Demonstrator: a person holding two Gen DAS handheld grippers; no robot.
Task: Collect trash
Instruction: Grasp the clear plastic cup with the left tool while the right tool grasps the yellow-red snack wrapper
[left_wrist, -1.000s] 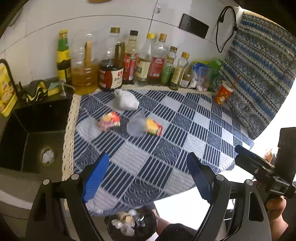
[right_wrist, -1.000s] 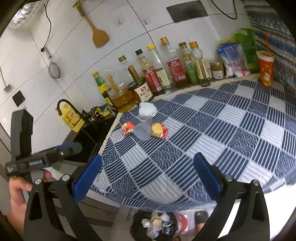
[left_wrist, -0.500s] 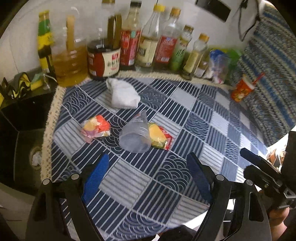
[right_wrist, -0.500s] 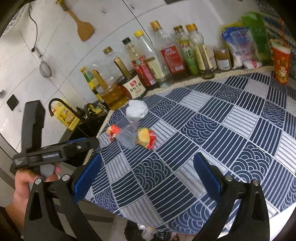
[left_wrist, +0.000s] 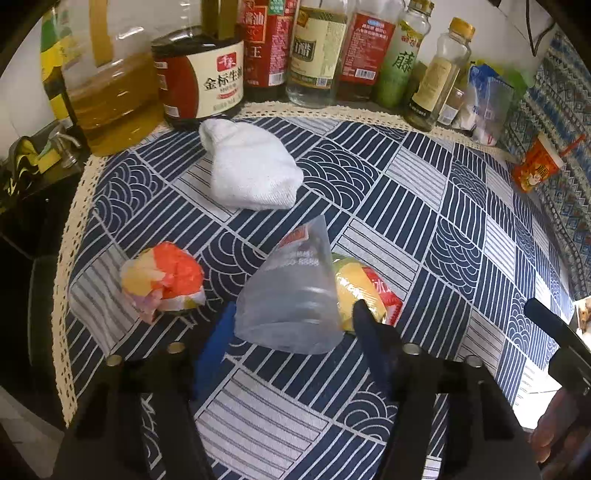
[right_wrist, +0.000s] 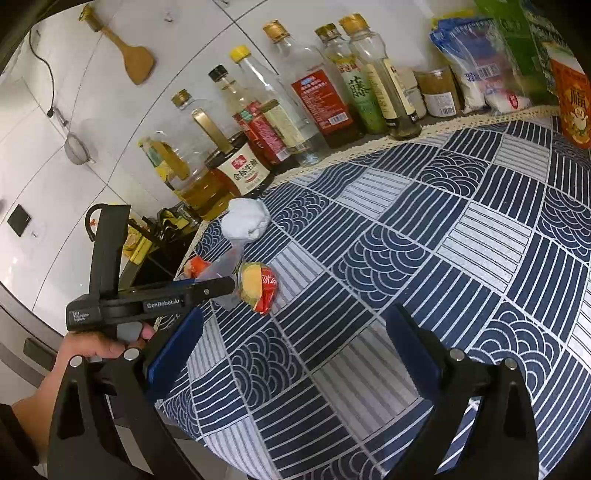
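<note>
The left tool (left_wrist: 291, 325) hangs low over the counter (left_wrist: 424, 229), its fingers apart on either side of the wide mouth of a clear plastic cup (left_wrist: 295, 295) that lies on its side. An orange crumpled wrapper (left_wrist: 162, 280) sits just left of the cup, and a yellow-red wrapper (left_wrist: 364, 291) touches it on the right. To grip well, I judge the fingers should close gently across the rim, clear of the right-hand wrapper, since thin plastic buckles. The right tool (right_wrist: 291, 354) waits wide apart at the near edge, empty.
</note>
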